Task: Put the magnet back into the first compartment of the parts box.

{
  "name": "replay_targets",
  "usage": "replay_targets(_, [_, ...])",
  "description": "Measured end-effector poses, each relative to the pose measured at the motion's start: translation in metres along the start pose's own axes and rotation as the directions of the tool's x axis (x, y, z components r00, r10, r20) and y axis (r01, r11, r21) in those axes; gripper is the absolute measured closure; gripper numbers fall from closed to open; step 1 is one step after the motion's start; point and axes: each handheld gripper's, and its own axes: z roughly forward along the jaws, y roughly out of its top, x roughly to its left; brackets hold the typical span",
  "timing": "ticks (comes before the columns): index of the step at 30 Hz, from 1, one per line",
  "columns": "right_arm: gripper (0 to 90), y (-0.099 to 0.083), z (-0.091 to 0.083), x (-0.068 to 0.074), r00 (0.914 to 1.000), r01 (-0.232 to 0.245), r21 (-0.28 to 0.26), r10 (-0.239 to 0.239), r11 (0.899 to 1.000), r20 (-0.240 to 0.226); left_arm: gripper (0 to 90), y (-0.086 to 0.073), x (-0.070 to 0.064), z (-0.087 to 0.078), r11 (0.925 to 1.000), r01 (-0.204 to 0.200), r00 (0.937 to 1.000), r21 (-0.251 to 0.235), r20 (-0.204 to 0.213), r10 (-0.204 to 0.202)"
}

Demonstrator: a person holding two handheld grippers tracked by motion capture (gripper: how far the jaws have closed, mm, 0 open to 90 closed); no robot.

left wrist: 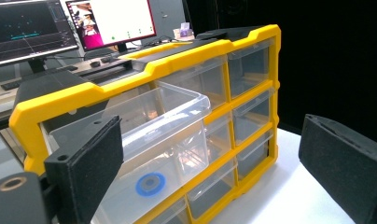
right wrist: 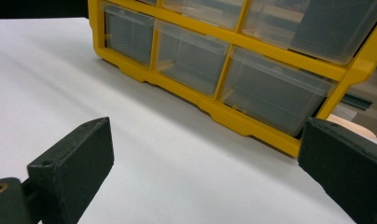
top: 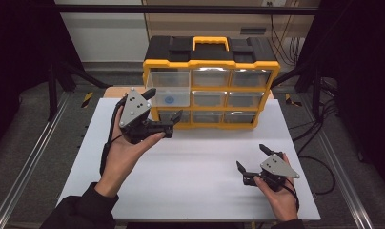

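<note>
Left gripper [top: 164,102]: you hold it raised at the left end of the organiser, jaws spread wide and clamped on nothing. One jaw tip sits at the left edge of the pulled-out drawer; the other points at the bottom row below it. Whether either tip touches the plastic cannot be told.

Right gripper [top: 250,156]: you hold it low over the near right part of the table, well apart from the organiser. Its jaws stand wide apart and hold nothing.

Organiser [top: 210,62]: yellow frame with a black top and a yellow carry handle [top: 210,42]. It stands upright at the far edge of the table, with three columns of clear drawers.

Open drawer [top: 168,88]: top left compartment, slid part way out toward you. It is clear plastic and taller than the drawers beside it.

Blue ring [left wrist: 150,184]: a small blue disc with a grey centre, lying on the floor of the open drawer. In the high view it shows through the drawer's front wall.

Other drawers [right wrist: 191,56]: all pushed in flush with the frame.

Table [top: 195,176]: white top, bare around both grippers.

Monitors [left wrist: 70,23]: two lit screens stand behind the organiser in the left gripper view.
</note>
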Motion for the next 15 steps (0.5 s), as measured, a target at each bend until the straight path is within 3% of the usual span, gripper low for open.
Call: replay_targets(15, [3.8,0.0002,0.0004,0.0,1.0,0.006,-0.001,-0.006,1.0,-0.001,6.0,-0.0074,-0.0074,-0.0012,1.0,0.005,0.9999,0.002,0.013,-0.005])
